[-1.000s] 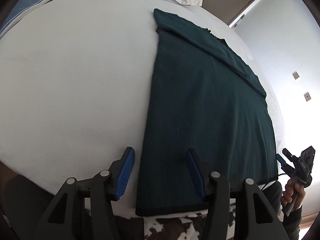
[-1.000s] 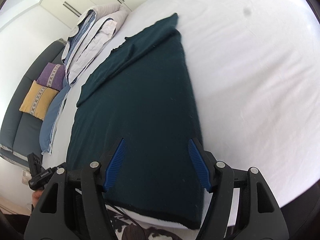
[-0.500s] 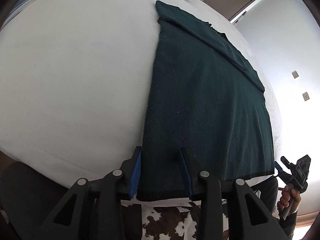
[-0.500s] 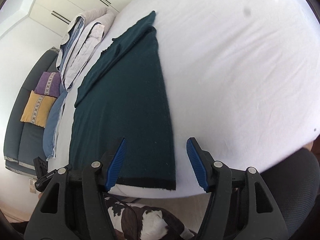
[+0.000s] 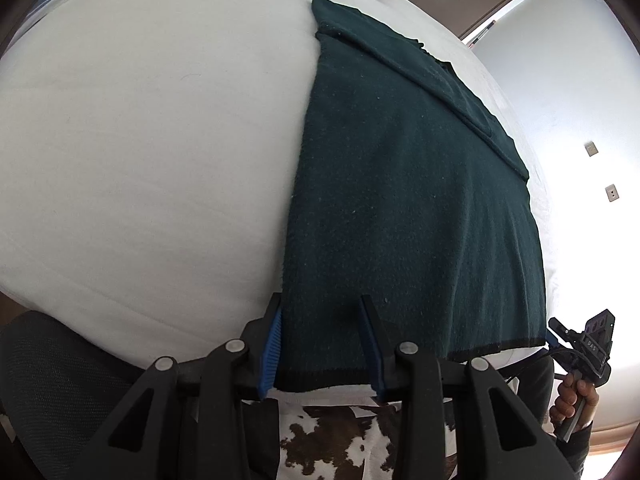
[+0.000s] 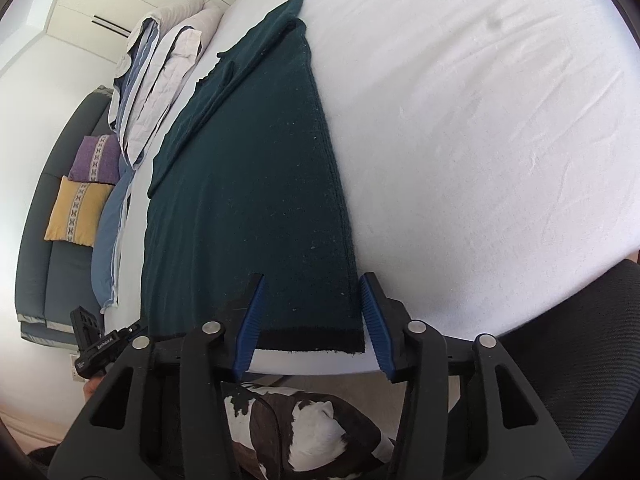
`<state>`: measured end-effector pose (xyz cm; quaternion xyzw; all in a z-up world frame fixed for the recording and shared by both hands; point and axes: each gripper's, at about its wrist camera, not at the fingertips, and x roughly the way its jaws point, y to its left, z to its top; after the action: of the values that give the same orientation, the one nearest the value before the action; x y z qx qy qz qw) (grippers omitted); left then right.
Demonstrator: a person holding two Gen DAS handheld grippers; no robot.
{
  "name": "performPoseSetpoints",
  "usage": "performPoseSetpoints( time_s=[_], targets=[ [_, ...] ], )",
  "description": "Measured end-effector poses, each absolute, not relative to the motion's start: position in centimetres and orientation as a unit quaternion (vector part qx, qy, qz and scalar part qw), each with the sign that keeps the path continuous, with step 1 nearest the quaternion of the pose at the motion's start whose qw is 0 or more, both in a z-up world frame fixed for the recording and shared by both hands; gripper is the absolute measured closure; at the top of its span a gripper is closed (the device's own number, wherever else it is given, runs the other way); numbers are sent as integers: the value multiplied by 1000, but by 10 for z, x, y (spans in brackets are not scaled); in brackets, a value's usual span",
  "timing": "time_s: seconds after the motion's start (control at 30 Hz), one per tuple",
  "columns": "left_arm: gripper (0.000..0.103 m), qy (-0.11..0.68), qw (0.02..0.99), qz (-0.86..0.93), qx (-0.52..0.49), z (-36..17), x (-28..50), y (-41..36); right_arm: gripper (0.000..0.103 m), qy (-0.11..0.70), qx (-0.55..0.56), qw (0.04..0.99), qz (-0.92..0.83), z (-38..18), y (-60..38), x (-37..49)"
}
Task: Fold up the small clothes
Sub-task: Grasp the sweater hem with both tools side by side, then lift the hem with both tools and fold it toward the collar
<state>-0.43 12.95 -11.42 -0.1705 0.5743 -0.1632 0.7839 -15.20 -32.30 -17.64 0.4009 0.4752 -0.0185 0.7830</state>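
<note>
A dark green knitted garment lies flat on the white bed, sleeves folded in, with its black hem at the near edge. My left gripper is open, its blue pads on either side of the garment's near left corner. In the right wrist view the same garment shows, and my right gripper is open, its pads straddling the near right corner of the hem. The right gripper also shows in the left wrist view, and the left gripper in the right wrist view.
Folded grey and blue bedding lies at the bed's far end. A grey sofa with purple and yellow cushions stands to the left. A cowhide rug and a black mesh chair are below the bed edge.
Both grippers have moved down and in to the garment's near hem corners. The left jaws have narrowed from wide open; the right jaws have narrowed slightly and now straddle the right corner.
</note>
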Motion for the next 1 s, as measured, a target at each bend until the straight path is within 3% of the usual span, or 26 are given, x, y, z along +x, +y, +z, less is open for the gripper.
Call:
performPoseSetpoints(
  time_s=[0.17,0.23,0.87,1.0],
  targets=[
    [87,577,781,-161,-174,-117,-8,139,70,474,423,772,-12,-179,-328,-151],
    [90,578,780,-163,-179,-118,-9,141,70,472,434,767,-9,-181,-330,-152],
    [88,588,741,-179,-271,-128,-13,168,72,470,451,759,12,-186,-327,-152],
    [84,588,741,-181,-268,-127,-13,165,81,473,447,759,12,-187,-327,-153]
  ],
)
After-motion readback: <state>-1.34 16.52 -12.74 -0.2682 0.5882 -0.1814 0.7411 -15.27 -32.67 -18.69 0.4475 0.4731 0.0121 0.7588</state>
